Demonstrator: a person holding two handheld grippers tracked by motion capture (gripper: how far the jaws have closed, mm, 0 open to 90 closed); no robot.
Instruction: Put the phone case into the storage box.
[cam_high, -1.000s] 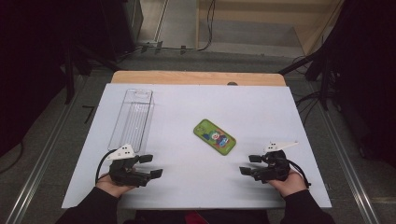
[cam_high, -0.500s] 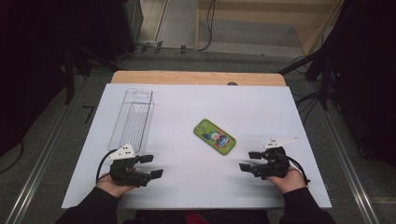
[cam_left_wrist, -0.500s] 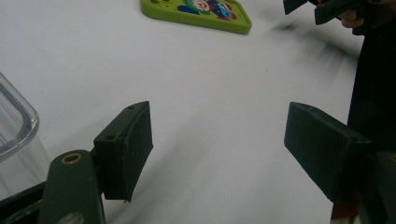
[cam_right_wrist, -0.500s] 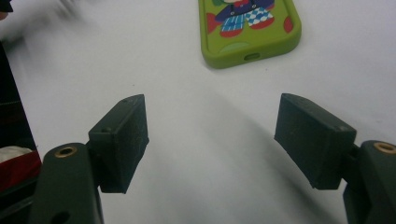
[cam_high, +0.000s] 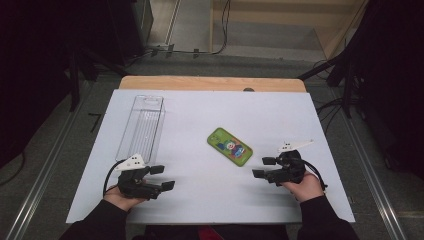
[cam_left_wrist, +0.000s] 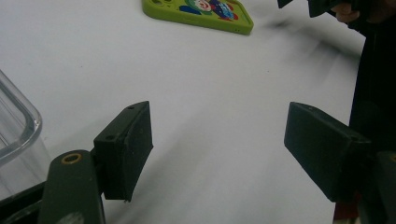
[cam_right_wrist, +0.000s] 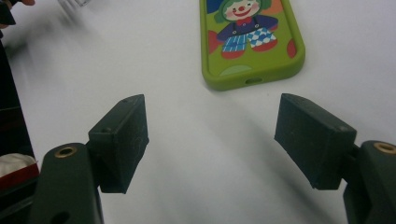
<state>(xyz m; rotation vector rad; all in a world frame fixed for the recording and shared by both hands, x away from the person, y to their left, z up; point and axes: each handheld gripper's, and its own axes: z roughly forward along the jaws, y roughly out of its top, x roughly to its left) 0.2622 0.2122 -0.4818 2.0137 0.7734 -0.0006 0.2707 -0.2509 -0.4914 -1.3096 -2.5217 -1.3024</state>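
Two grippers: both rest low on the white table sheet (cam_high: 200, 195), each with its jaws apart and nothing between them.
Clear box (cam_high: 142, 125): stands at the left, just beyond the left gripper (cam_high: 159, 178); its rounded corner shows in the left gripper view (cam_left_wrist: 16, 126).
Left gripper risk: a careless forward move could knock the light box and slide it.
Phone case (cam_high: 230, 146): green, with a clown picture, lying flat mid-table, apart from both tools and nearer the right one.
Right gripper (cam_high: 264, 167): released, aimed at the case's near end (cam_right_wrist: 252, 42).
Right gripper risk: the case is thin and flat, so the pads may skate over it or push it away instead of catching an edge.
Hard to tell: the far end of the case is cut off in both gripper views; the box's transparent walls are faint, and whether anything lies inside cannot be told.
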